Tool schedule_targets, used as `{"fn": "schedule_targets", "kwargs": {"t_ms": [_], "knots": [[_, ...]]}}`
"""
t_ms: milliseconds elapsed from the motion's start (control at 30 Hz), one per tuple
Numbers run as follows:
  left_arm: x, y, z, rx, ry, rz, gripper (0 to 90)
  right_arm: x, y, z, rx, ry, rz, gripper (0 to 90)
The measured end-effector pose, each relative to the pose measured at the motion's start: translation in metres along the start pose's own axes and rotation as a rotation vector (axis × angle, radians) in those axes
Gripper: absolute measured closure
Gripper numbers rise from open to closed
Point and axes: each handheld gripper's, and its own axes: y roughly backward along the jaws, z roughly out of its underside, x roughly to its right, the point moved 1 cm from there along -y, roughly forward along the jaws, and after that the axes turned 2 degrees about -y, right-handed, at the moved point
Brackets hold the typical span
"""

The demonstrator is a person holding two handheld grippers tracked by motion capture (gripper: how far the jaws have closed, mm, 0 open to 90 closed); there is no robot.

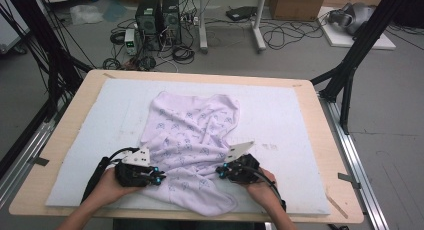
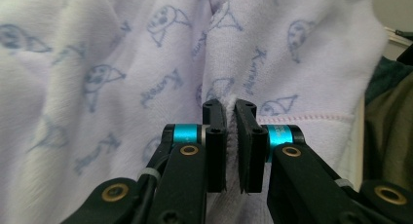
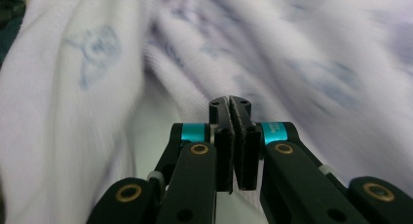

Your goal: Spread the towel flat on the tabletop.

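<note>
— Where does our garment (image 1: 192, 140) lie?

— Crumpled on the white pad (image 1: 280, 115) that covers the wooden table (image 1: 327, 140), toward our near edge, one rumpled end running almost to the pad's near border. It's pale lilac knit with small blue cartoon faces and a stitched hem line.

— And how do we hold it?

— Our left gripper (image 1: 159, 178) comes in from the near left with its jaws clamped on a thin fold of the cloth; in the left gripper view (image 2: 230, 136) fabric is pinched in the narrow slot between the pads. Our right gripper (image 1: 220, 171) sits at the garment's right side, jaws pressed together; in the right gripper view (image 3: 230, 136) we can't tell for certain whether a layer is caught or the pads just meet on themselves, since the cloth there is blurred.

— Why grip at both sides near us?

— We judge it's to take the near part at two points, so we can pull it apart and spread or fold the piece flat. The pad gives the jaws a soft surface to nip fabric against.

— Any writing?

— Blue script repeats beside the faces; it looks like "Kuroat" or similar, but we can't read it surely. The teal bands on the jaws bear tiny print, too small to read
</note>
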Motion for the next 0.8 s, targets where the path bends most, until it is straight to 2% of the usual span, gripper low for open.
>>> {"fn": "schedule_targets", "kwargs": {"t_ms": [67, 167, 233, 333, 400, 467, 533, 600, 667, 733, 800], "knots": [[-0.001, 0.008, 0.003, 0.014, -0.002, -0.007, 83.7, 0.009, 0.018, 0.007, 0.026, -0.036, 0.036, 89.1], [0.002, 0.017, 0.005, 0.044, 0.004, -0.013, 84.4, 0.021, 0.039, 0.013, 0.055, -0.076, 0.054, 89.2], [0.005, 0.020, 0.004, 0.063, 0.003, -0.012, 84.4, 0.026, 0.047, 0.013, 0.047, -0.073, 0.071, 89.2], [0.004, 0.020, 0.002, 0.060, -0.009, -0.021, 83.6, 0.030, 0.050, 0.008, 0.041, -0.059, 0.089, 89.2], [0.000, 0.019, 0.001, 0.053, 0.008, -0.020, 82.2, 0.033, 0.046, 0.004, 0.046, -0.059, 0.096, 89.1], [-0.003, 0.018, -0.001, 0.050, 0.032, -0.024, 72.8, 0.033, 0.041, 0.002, 0.033, -0.053, 0.094, 87.8], [-0.002, 0.019, -0.004, 0.067, 0.048, -0.023, 58.2, 0.031, 0.040, 0.001, 0.051, -0.041, 0.092, 80.1], [-0.002, 0.018, -0.006, 0.060, 0.048, -0.023, 50.8, 0.023, 0.044, 0.000, 0.100, -0.026, 0.080, 74.1], [-0.003, 0.012, -0.004, 0.031, 0.053, -0.040, 47.0, 0.011, 0.045, -0.001, 0.141, 0.001, 0.038, 69.5], [-0.005, 0.006, 0.001, -0.004, 0.056, -0.042, 48.9, -0.004, 0.039, 0.000, 0.141, 0.024, -0.008, 64.9], [-0.005, -0.001, 0.007, -0.043, 0.048, -0.042, 64.5, -0.017, 0.029, 0.003, 0.109, 0.065, -0.042, 59.9]]}}
